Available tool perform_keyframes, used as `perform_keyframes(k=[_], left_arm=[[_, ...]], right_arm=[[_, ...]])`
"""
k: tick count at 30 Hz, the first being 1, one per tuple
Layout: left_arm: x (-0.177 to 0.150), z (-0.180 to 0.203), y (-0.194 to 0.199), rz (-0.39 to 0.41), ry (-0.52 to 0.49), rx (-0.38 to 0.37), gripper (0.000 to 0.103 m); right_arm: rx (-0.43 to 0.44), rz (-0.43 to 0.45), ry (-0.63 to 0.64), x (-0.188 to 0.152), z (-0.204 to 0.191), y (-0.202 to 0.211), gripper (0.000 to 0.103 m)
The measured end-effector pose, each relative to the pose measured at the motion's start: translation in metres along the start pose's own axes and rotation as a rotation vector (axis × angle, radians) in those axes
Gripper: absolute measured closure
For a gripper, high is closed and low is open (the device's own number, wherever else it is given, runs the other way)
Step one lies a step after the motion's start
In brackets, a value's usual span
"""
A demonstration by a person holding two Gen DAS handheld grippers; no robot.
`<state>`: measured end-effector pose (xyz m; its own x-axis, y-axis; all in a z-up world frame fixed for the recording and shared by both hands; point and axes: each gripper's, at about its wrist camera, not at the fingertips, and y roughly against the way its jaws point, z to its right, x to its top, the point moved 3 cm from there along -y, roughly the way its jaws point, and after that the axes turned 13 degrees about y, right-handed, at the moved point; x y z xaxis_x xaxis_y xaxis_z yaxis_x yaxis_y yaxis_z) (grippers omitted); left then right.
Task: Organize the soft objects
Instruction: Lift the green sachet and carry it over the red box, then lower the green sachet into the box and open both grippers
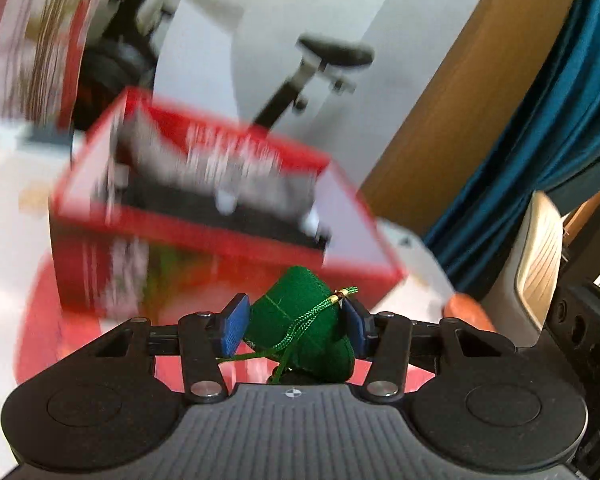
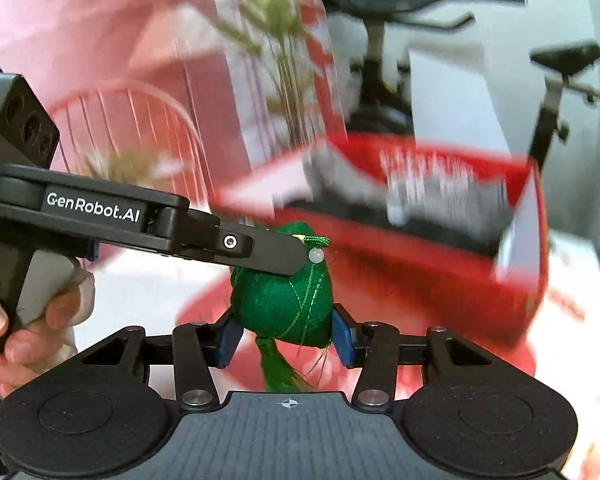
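Left wrist view: recorded with heavy motion blur in the background; the near field is sharp.
Red box (image 1: pixel 220 200): seen blurred at upper left of centre, open at the top, with white flaps at both ends and white lettering that cannot be read.
Left gripper (image 1: pixel 296 326): closed on the green pouch, with one blue pad pressed against each flank.
Green pouch (image 1: pixel 300 320): a stuffed, faceted fabric body of deep green with fine stitched seams; it is held clear of the red surface below, in front of the box.
Green cord (image 1: pixel 312 316): a braided cord is draped across the front of the pouch and is finished by a small gold ferrule at the right pad.
Orange object (image 1: pixel 466 312): partly visible at the right, beyond the right finger; its identity cannot be told.
Right wrist view: the same pouch is shown from the other side.
Person's hand (image 2: pixel 16 332): wrapped around the grip of the left gripper (image 2: pixel 272 252) at the left edge.
Left gripper finger: laid across the top of the green pouch (image 2: pixel 284 304).
Bead (image 2: pixel 316 256): a small pale bead is seen at the top of the pouch, just below the cord knot.
Right gripper (image 2: pixel 286 338): closed on the lower part of the pouch; both blue pads are in contact.
Tassel (image 2: pixel 278 368): a green tassel hangs from the underside of the pouch.
Red box (image 2: pixel 420 208): seen blurred at the right, behind the pouch.
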<state>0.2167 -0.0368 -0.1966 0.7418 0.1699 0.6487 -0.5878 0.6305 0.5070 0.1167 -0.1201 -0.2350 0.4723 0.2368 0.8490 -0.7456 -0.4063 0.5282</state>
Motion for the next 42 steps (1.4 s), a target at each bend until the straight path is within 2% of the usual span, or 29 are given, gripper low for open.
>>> perform_keyframes(k=[3, 9, 13, 18, 22, 24, 28, 33, 36, 39, 41, 42], left_arm=[[0.029, 0.023, 0.016, 0.082, -0.078, 0.006, 0.05], [0.079, 0.051, 0.031, 0.218, -0.128, -0.032, 0.05], [0.098, 0.067, 0.035, 0.321, -0.191, -0.039, 0.05], [0.105, 0.077, 0.023, 0.371, -0.258, -0.045, 0.049], [0.1, 0.072, 0.012, 0.375, -0.303, -0.039, 0.049], [0.097, 0.068, 0.0, 0.344, -0.305, -0.023, 0.049], [0.094, 0.048, -0.026, 0.251, -0.247, 0.002, 0.049], [0.076, 0.035, -0.058, 0.138, -0.257, 0.039, 0.049], [0.073, 0.025, -0.07, 0.109, -0.24, 0.073, 0.049], [0.079, 0.015, -0.069, 0.104, -0.23, 0.119, 0.045], [0.084, 0.01, -0.063, 0.115, -0.223, 0.144, 0.037], [0.088, 0.008, -0.058, 0.123, -0.216, 0.155, 0.029]], right_arm=[[-0.004, 0.08, 0.032, 0.037, 0.007, 0.015, 0.059], [-0.053, 0.194, 0.134, 0.112, 0.022, 0.029, 0.059], [-0.099, 0.265, 0.209, 0.149, 0.03, 0.033, 0.059], [-0.186, 0.311, 0.31, 0.176, 0.036, 0.025, 0.059], [-0.263, 0.301, 0.392, 0.177, 0.035, 0.009, 0.059], [-0.278, 0.29, 0.397, 0.172, 0.038, 0.001, 0.059], [-0.249, 0.225, 0.342, 0.156, 0.044, -0.017, 0.058], [-0.208, 0.114, 0.209, 0.134, 0.055, -0.046, 0.056], [-0.208, 0.07, 0.14, 0.124, 0.061, -0.057, 0.055], [-0.235, 0.033, 0.101, 0.117, 0.067, -0.061, 0.054], [-0.273, 0.002, 0.071, 0.113, 0.074, -0.059, 0.049], [-0.286, -0.002, 0.05, 0.111, 0.079, -0.057, 0.046]])
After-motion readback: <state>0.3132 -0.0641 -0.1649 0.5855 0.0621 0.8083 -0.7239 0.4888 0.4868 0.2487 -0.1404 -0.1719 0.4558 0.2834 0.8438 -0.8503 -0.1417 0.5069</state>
